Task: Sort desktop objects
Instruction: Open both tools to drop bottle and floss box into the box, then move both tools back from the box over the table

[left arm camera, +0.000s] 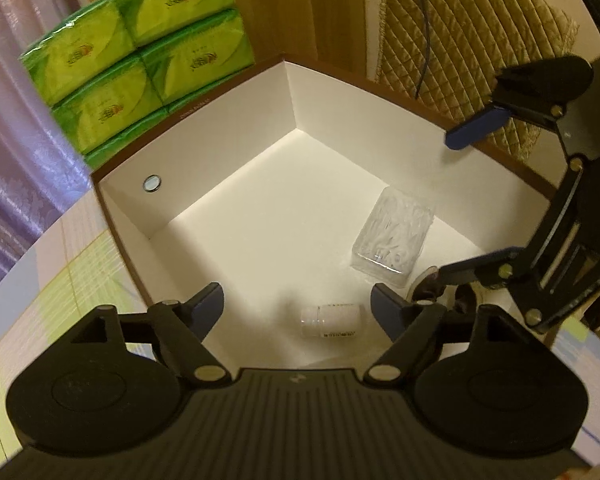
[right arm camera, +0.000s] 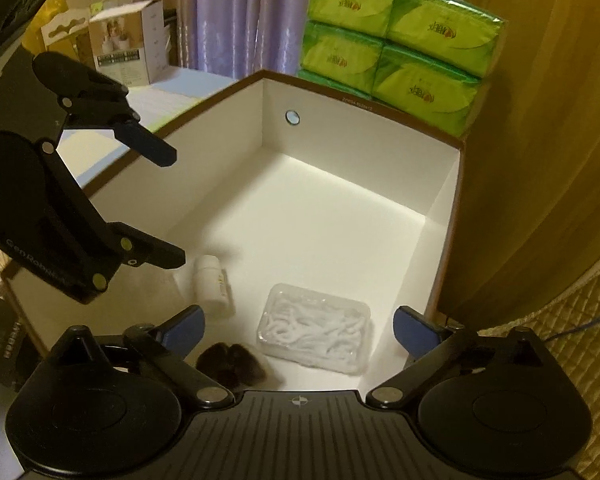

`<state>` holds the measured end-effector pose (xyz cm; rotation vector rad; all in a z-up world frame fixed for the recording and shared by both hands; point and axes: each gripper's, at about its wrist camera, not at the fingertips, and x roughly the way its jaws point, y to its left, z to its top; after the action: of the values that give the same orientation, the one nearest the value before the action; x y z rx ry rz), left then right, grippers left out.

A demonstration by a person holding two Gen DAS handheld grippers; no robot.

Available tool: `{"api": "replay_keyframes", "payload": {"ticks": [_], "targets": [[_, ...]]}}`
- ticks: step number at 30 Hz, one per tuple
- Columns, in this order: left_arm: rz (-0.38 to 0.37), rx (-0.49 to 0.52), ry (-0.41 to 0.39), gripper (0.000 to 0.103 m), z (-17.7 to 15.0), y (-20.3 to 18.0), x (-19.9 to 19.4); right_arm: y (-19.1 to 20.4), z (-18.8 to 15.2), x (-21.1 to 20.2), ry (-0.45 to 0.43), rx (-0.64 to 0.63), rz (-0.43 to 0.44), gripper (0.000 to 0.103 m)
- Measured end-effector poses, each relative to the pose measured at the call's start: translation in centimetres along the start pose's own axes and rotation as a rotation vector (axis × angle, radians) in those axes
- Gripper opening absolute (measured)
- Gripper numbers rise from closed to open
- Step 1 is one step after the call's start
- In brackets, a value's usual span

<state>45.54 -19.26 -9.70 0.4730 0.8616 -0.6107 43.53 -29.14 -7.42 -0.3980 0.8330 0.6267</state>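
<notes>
Three things already lie in the white box (right arm camera: 440, 216): a small bottle (right arm camera: 211, 280) on its side, a clear case (right arm camera: 314, 332) of white picks, and a dark furry clump (right arm camera: 232, 362) by the near wall. To do this step well, we judge both grippers should lift straight up clear of the walls before seeking more. Our left gripper (left arm camera: 298, 306) hangs spread with the bottle at 6 o'clock; our right gripper (right arm camera: 300, 326), also spread, straddles the case at 6 o'clock.

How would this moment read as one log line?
left gripper: open, empty | right gripper: open, empty | white box: holds bottle, clear case, dark object
</notes>
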Motion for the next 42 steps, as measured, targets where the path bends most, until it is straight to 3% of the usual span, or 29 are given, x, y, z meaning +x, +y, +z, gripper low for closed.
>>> {"api": "replay_keyframes", "payload": {"ticks": [16,29,42], "targets": [[0.041,-0.151,-0.053,0.085,-2.1,-1.2,-7.6,1.4,-1.1,-5.9,-0.067,0.164,-0.019,0.101],[0.139,-0.27,-0.066,0.085,-5.1,-3.6,-13.8,4.0,-3.6,-10.3,-0.121,0.257,-0.052,0.101],[0.145,-0.33,-0.085,0.085,-9.4,-6.2,-18.1,7.5,-6.3,-13.0,-0.129,0.293,-0.034,0.101]]}}
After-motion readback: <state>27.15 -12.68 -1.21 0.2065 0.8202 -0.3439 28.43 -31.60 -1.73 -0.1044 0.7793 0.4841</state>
